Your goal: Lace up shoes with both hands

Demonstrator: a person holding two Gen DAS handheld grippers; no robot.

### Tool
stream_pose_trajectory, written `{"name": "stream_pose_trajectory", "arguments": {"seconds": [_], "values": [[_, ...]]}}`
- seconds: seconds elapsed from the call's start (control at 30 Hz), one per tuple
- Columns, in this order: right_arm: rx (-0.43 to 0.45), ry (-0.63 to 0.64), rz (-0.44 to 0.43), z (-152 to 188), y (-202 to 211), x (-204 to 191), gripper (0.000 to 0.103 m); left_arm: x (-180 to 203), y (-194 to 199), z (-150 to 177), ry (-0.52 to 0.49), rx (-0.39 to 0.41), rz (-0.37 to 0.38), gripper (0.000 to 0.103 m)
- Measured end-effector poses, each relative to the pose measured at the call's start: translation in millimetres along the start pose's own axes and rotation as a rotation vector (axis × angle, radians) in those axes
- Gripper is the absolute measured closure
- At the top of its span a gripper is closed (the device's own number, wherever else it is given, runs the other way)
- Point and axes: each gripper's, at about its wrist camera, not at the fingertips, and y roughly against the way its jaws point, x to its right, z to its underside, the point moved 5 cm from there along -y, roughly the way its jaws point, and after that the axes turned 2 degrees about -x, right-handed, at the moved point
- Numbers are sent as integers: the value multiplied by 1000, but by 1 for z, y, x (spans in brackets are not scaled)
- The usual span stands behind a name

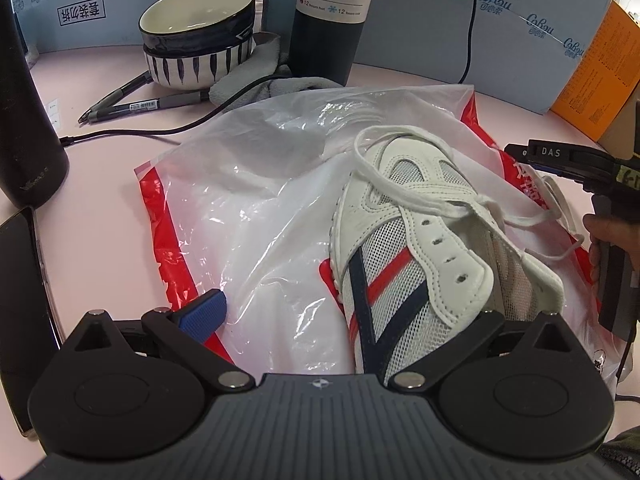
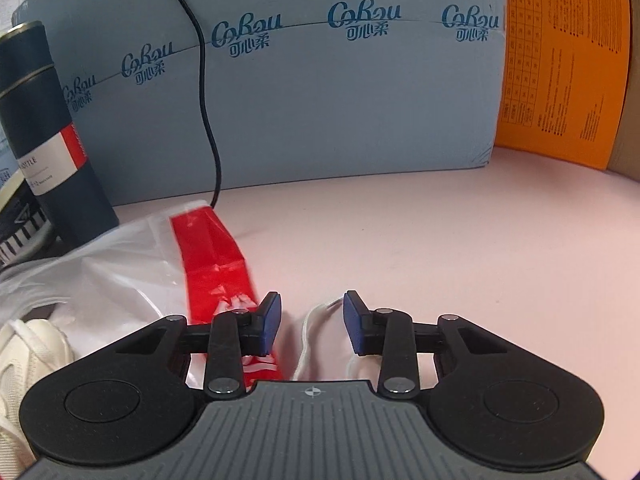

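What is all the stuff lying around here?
shoe: one, white, on the bag
lace: one, white, end between the right gripper's pads
plastic bag: one, clear and red, on the table
table: one, pink
bowls: two, stacked, rear left
pens: two, beside the bowls
vacuum bottle: one, dark, rear
boxes: blue, one orange, behind
left gripper: open, astride the shoe
right gripper: open

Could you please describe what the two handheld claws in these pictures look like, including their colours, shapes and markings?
Each claw has a ribbed grey body with a small compass-like mark, round black discs at both sides, and black link arms with silver rivets. The left claw and right claw carry ridged blue pads. Seen from the left wrist view, the right claw is black with "DAS" lettering.
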Motion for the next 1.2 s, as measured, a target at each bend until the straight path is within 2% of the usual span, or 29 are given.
{"name": "stream_pose_trajectory", "arguments": {"seconds": [0.07,0.13,0.2,0.3,0.37,0.53,0.7,0.83,0.9,1.1,1.17,1.2], "values": [[4,-16,-20,1,1,4,70,0,-1,0,-1,-1,5,0],[11,-42,-38,2,2,10,76,-1,-2,0,1,-2,10,0],[14,-71,-37,4,5,18,89,-2,-3,0,4,-4,16,0],[4,-86,-48,5,9,24,96,-2,-4,0,8,-5,20,0],[-5,-92,-67,5,9,26,98,-2,-5,0,9,-4,21,0],[21,-154,-172,1,23,31,99,-2,-5,0,12,1,19,0],[105,-176,-381,-11,65,22,99,-1,-3,-1,9,6,13,0],[123,-177,-513,-12,99,2,99,6,5,-2,-60,48,-35,0],[121,-176,-566,-8,112,-9,99,12,12,-1,-119,98,-74,0],[68,-170,-672,11,125,-32,99,38,39,-3,-386,329,-221,2],[54,-168,-698,14,126,-38,99,45,43,-3,-474,370,-242,15],[61,-165,-706,13,129,-39,99,48,43,-3,-503,366,-237,21]]}}
